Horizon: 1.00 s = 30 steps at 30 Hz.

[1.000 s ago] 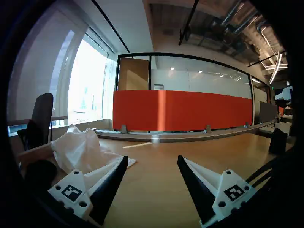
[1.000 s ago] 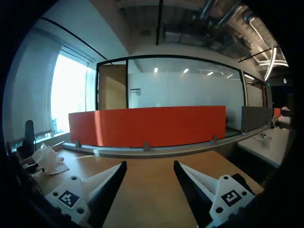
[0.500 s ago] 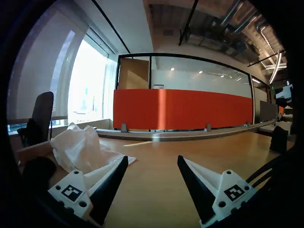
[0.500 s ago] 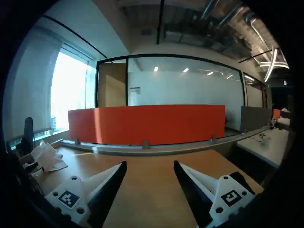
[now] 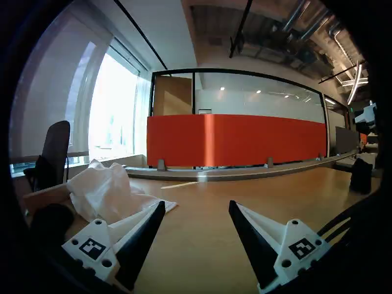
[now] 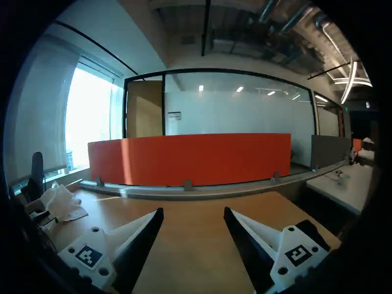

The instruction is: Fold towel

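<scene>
Wood table runs open to the orange divider at its far edge. We see crumpled towel beside left claw, far from right claw; both claws spread.

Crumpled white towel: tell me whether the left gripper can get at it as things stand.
Probably yes. The left gripper is open, and the white towel lies close beside one of its fingers on the wooden table, with nothing between them.
</scene>
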Motion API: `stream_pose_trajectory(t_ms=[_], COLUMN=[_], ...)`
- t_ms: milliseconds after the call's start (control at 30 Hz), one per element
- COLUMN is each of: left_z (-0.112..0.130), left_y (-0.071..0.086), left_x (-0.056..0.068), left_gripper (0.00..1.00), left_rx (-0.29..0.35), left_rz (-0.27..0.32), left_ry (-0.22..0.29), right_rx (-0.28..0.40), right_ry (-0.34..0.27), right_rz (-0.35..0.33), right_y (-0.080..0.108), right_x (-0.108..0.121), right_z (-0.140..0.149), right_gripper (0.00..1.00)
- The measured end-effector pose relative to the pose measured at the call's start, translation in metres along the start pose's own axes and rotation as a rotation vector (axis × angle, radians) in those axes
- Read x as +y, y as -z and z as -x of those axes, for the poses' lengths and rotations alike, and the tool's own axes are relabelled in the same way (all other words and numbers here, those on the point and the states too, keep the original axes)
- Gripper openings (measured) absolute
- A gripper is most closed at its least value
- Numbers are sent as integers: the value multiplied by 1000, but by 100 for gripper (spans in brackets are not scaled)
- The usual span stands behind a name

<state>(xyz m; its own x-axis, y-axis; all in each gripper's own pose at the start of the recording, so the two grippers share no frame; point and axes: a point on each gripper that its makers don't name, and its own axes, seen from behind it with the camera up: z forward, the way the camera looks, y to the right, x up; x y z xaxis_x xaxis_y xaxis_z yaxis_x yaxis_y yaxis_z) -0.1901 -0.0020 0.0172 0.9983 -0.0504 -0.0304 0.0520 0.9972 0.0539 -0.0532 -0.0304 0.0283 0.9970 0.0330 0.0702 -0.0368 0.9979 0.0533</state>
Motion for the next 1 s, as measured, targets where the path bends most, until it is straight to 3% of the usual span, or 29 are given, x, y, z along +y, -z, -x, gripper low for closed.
stream_pose_trajectory(t_ms=[500, 1000], left_z=[2, 2], left_y=[0, -1], left_x=[4, 4], left_gripper=[96, 96], left_rx=[0, 0], left_rz=[8, 8], left_ry=[-2, -2], right_rx=[28, 109], right_ry=[0, 15], right_rz=[-17, 11], right_y=[0, -1], right_x=[4, 32], right_z=[-21, -81], right_gripper=[96, 96])
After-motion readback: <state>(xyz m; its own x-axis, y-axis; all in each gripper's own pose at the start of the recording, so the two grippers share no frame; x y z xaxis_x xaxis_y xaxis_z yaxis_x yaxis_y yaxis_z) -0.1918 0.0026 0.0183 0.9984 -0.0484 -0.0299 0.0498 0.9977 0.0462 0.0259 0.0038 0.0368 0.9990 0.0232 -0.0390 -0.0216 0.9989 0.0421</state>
